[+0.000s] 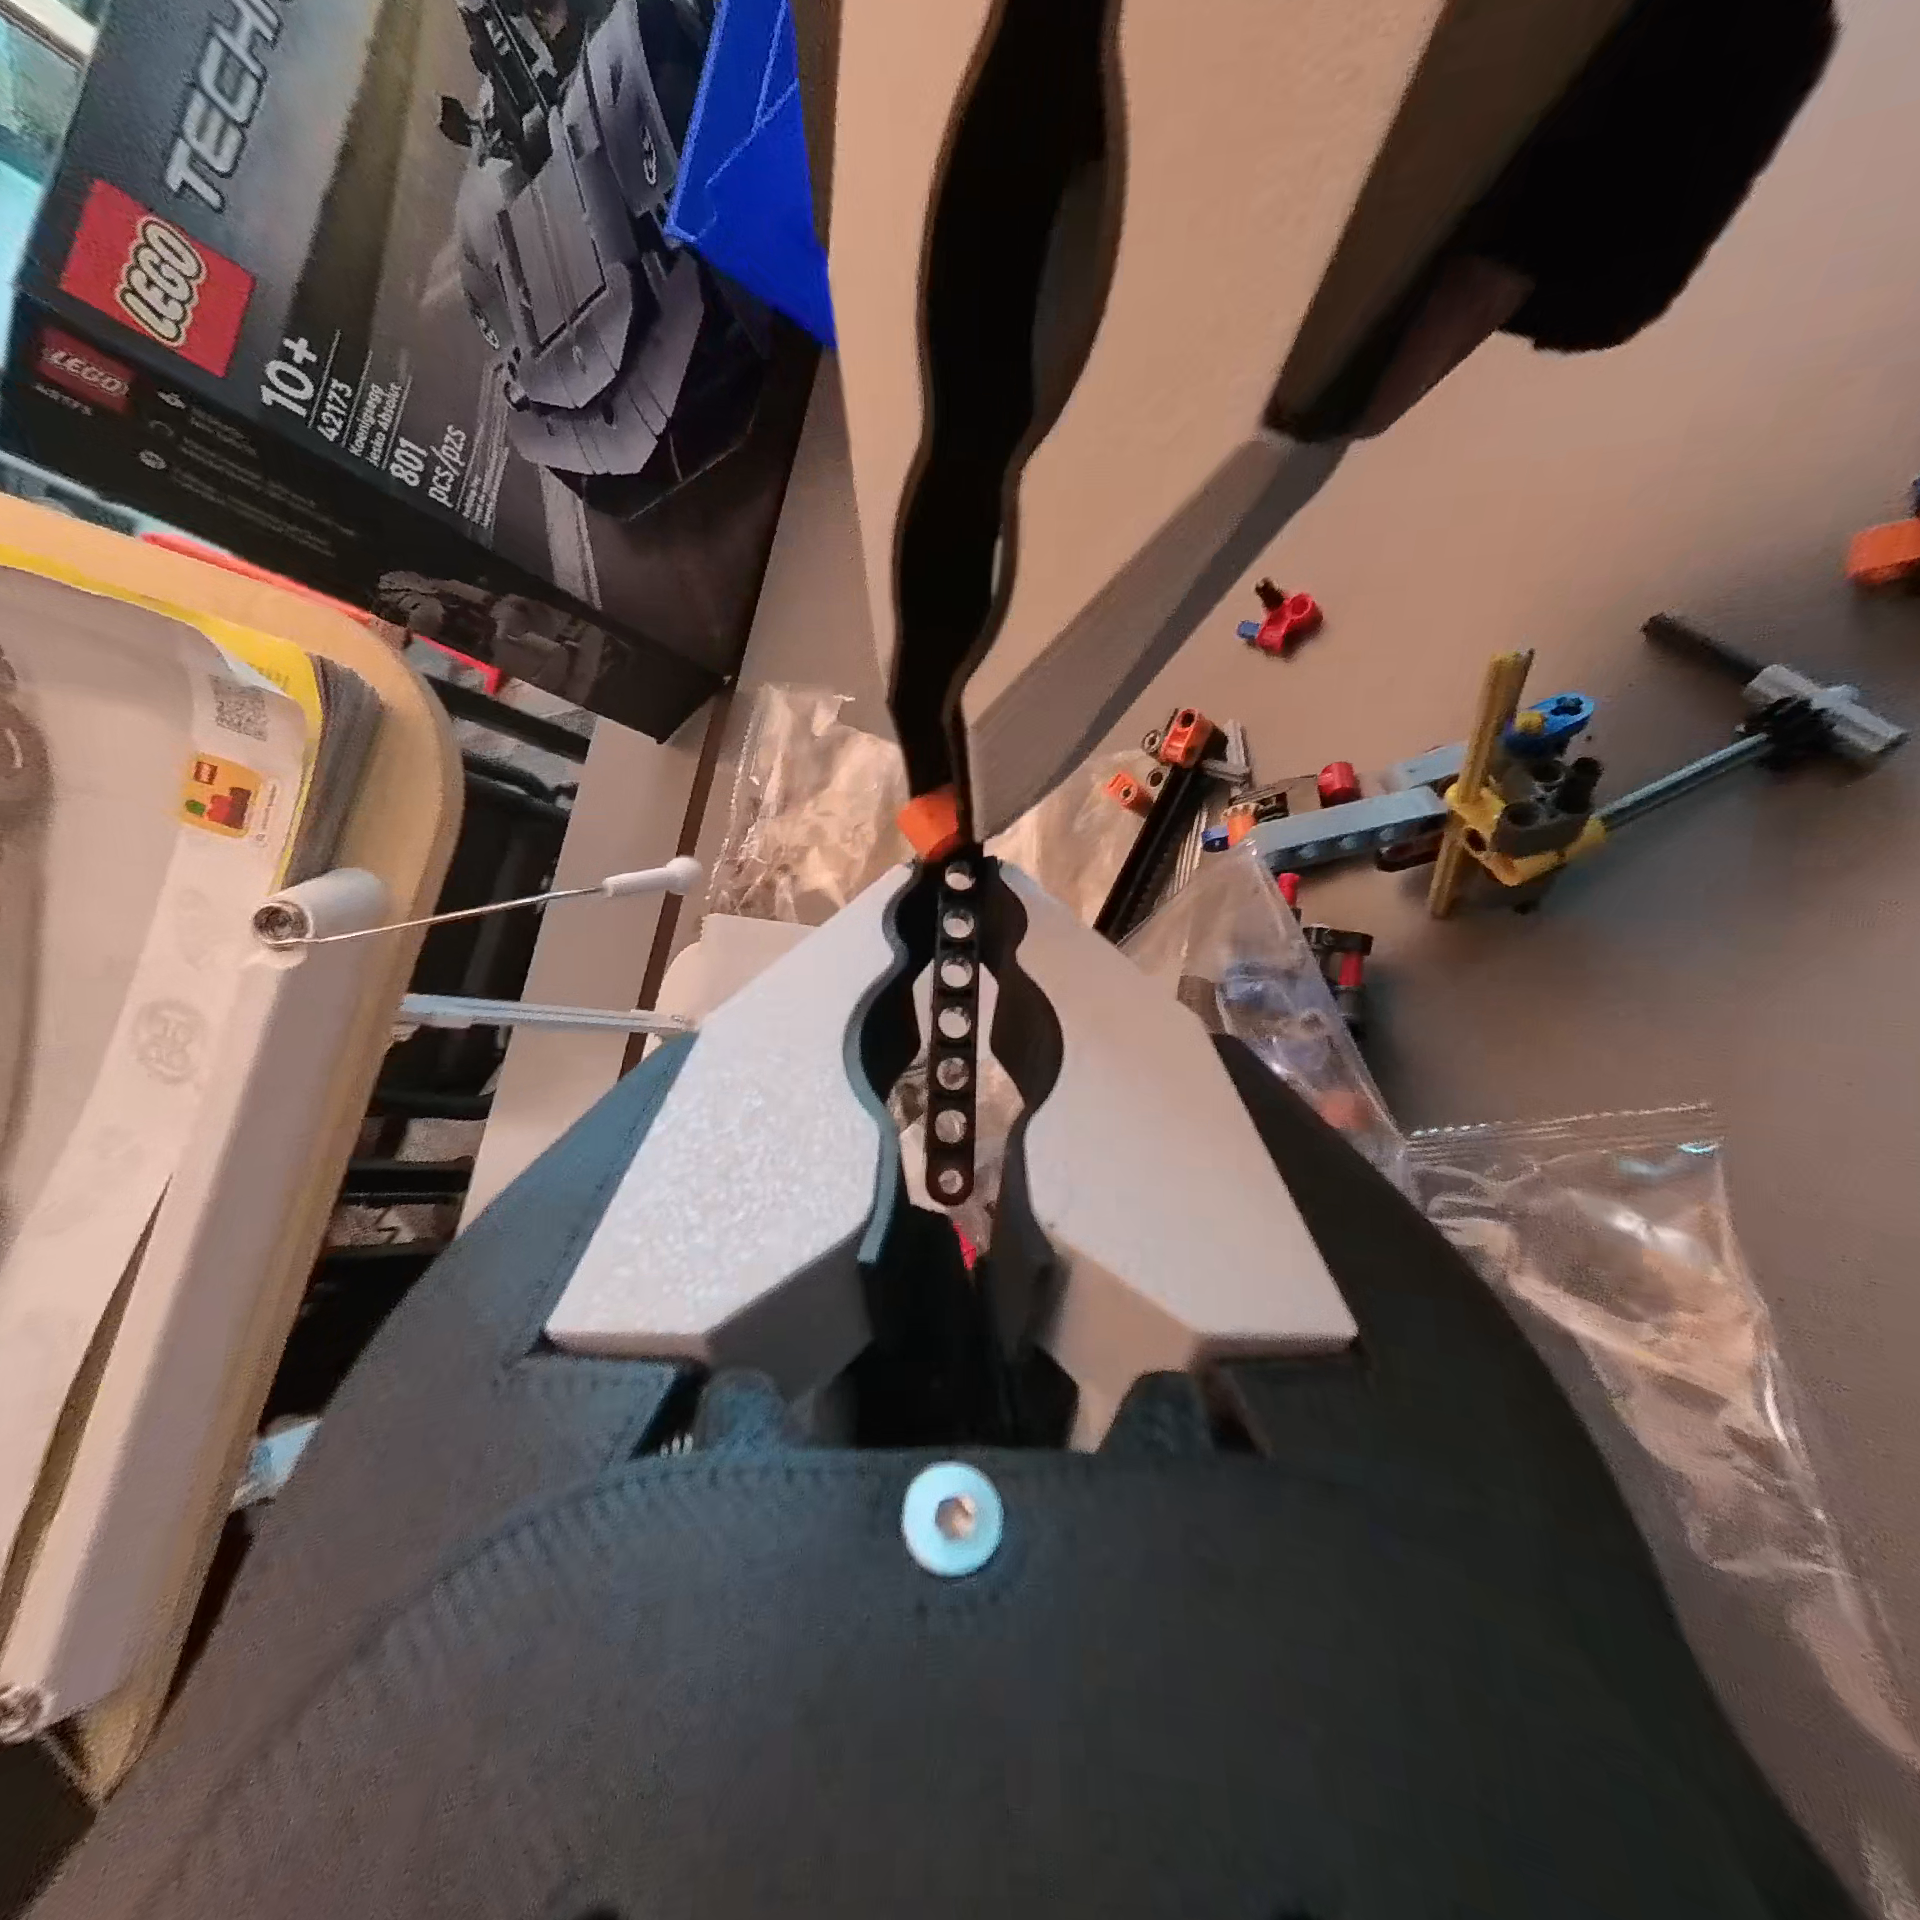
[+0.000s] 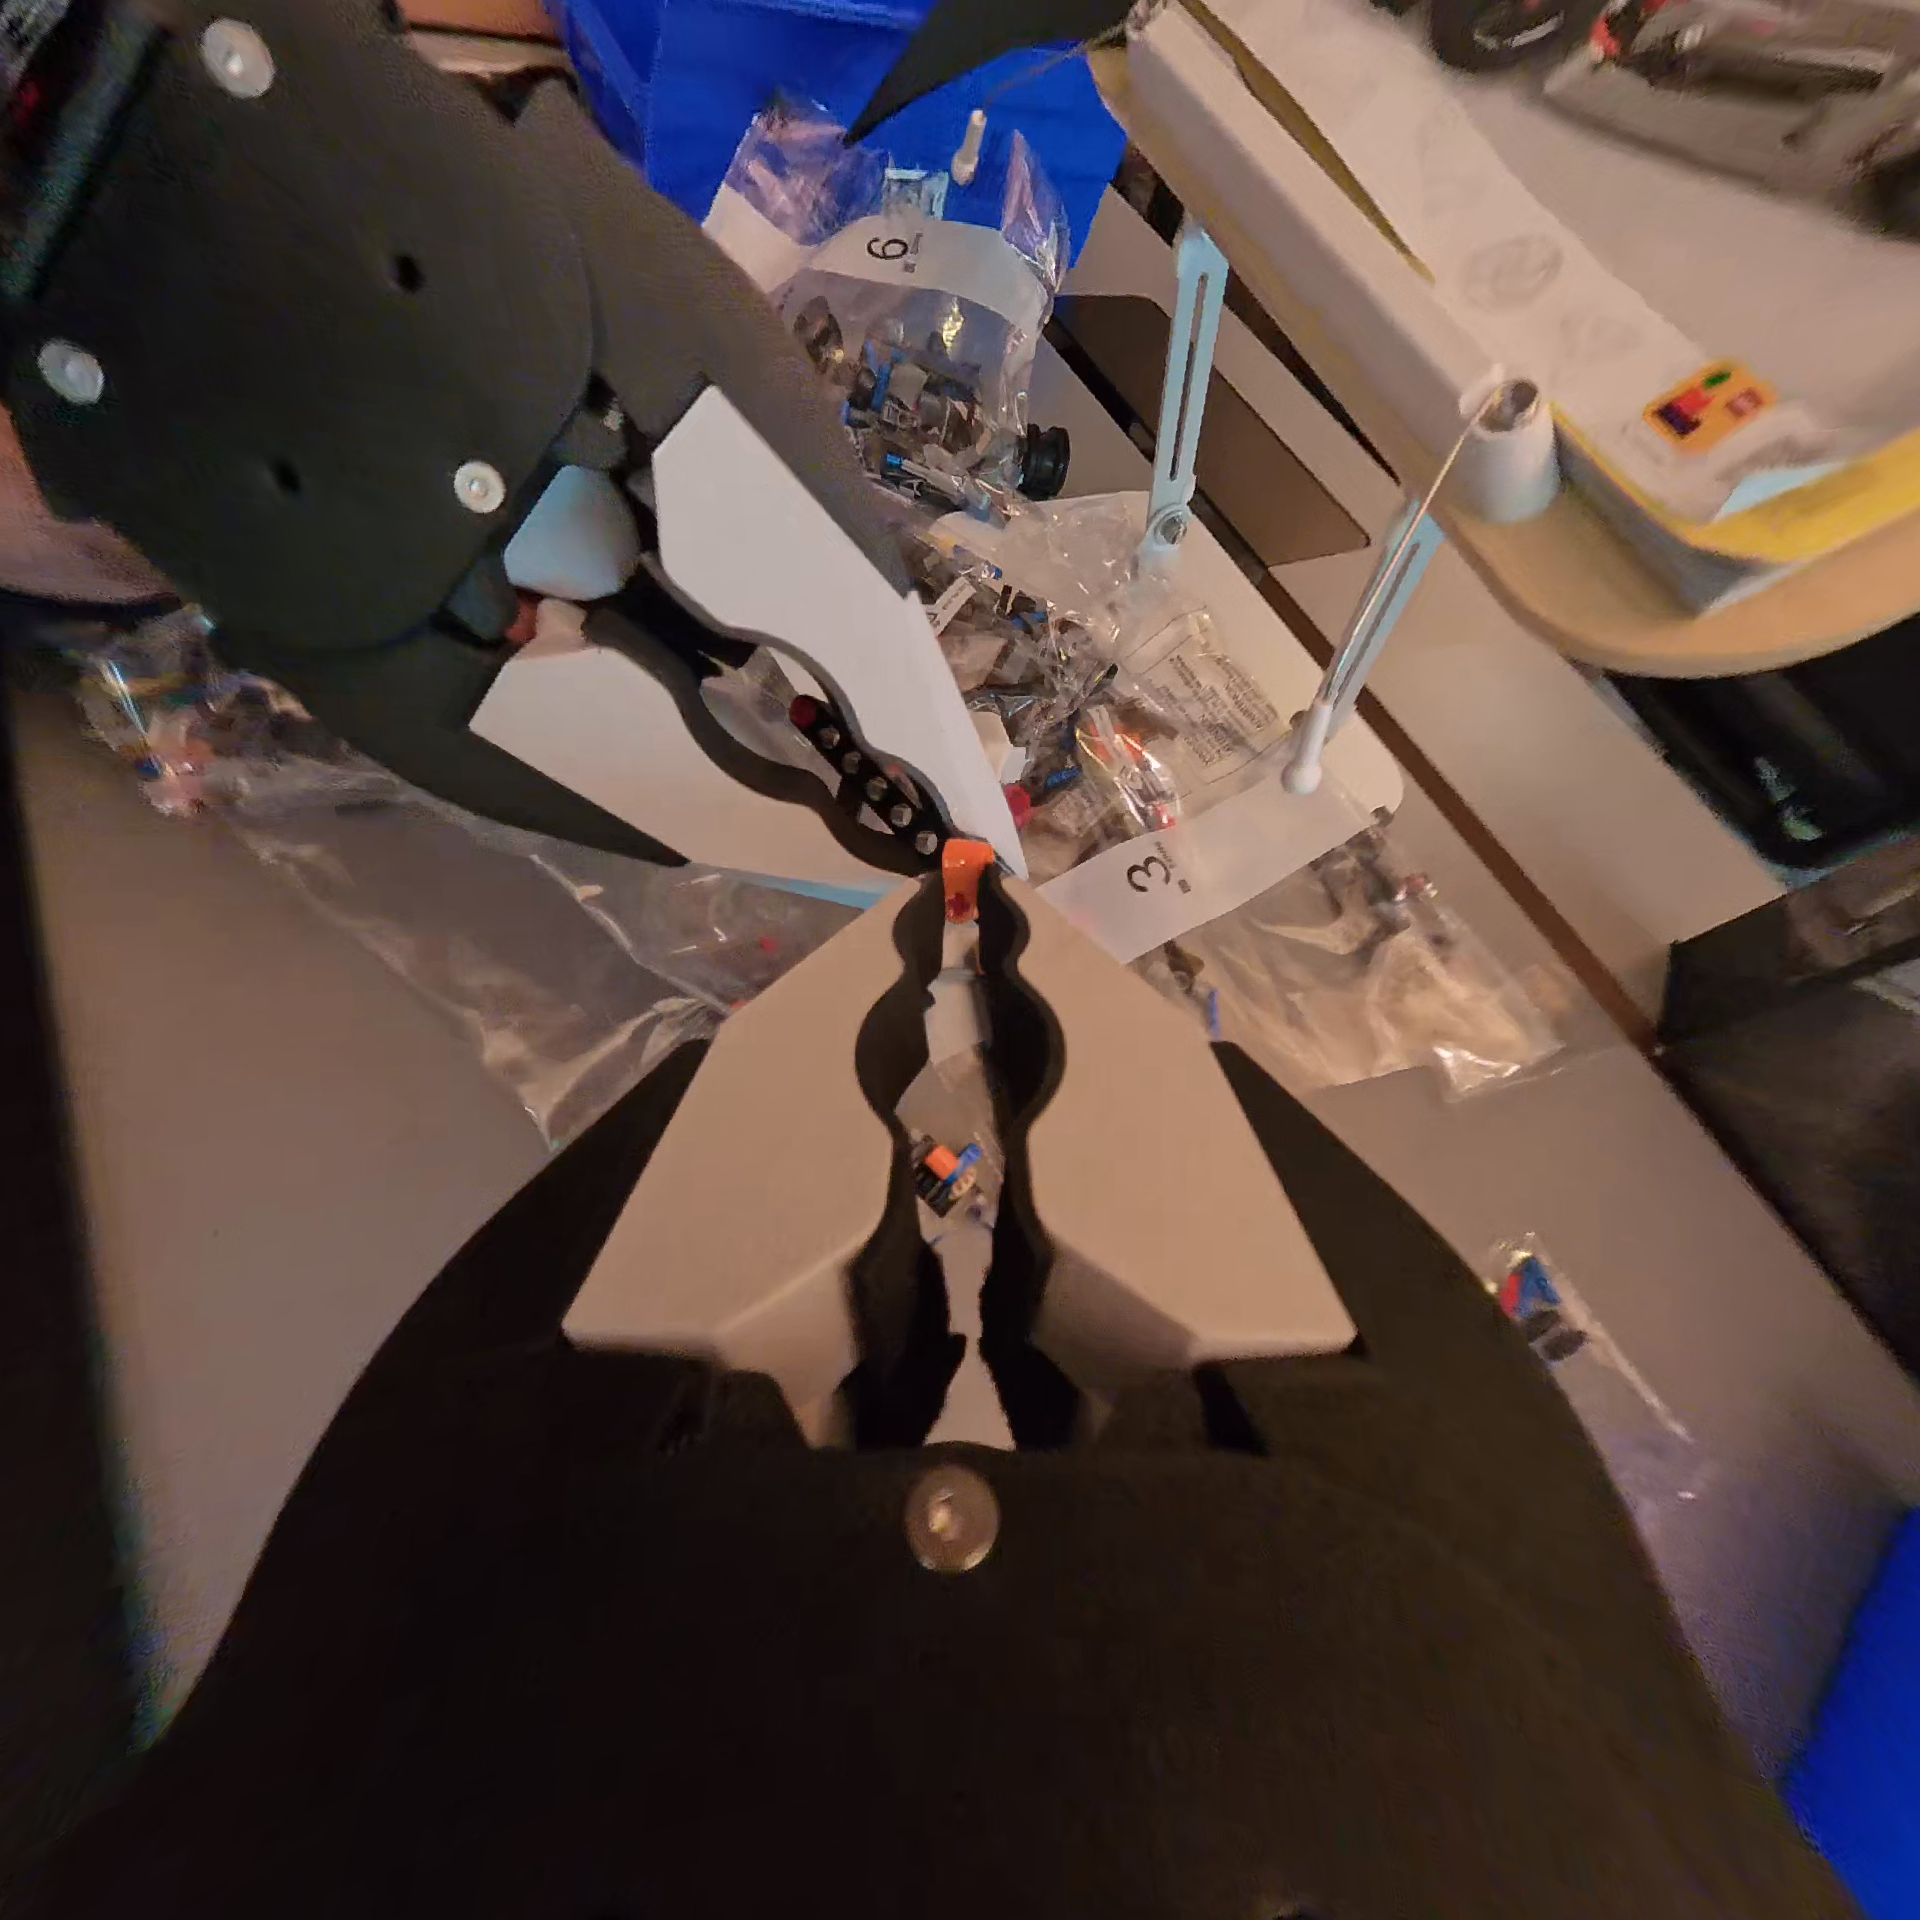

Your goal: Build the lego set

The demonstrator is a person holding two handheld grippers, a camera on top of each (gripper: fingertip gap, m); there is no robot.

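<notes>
My left gripper (image 1: 958, 868) is shut on a long black beam with holes (image 1: 951, 1023), held above the table. My right gripper (image 2: 961, 883) is shut on a small orange piece (image 2: 962, 878), which sits at the far end of the beam. In the left wrist view the orange piece (image 1: 932, 823) shows at the beam's tip, pinched by the right gripper's dark fingers (image 1: 940, 582) coming from above. In the right wrist view the left gripper (image 2: 935, 831) comes in from the upper left with the beam (image 2: 868, 784) between its jaws.
A part-built assembly (image 1: 1496, 821) and loose pieces (image 1: 1283, 613) lie on the grey table. Clear parts bags (image 2: 1132, 686) lie around. The set's box (image 1: 364, 343) stands at the back. The instruction booklet (image 1: 135, 935) rests on a wooden stand (image 2: 1662, 613). A blue bin (image 2: 831, 94) stands behind. Left and right tips are no more than a few centimetres apart.
</notes>
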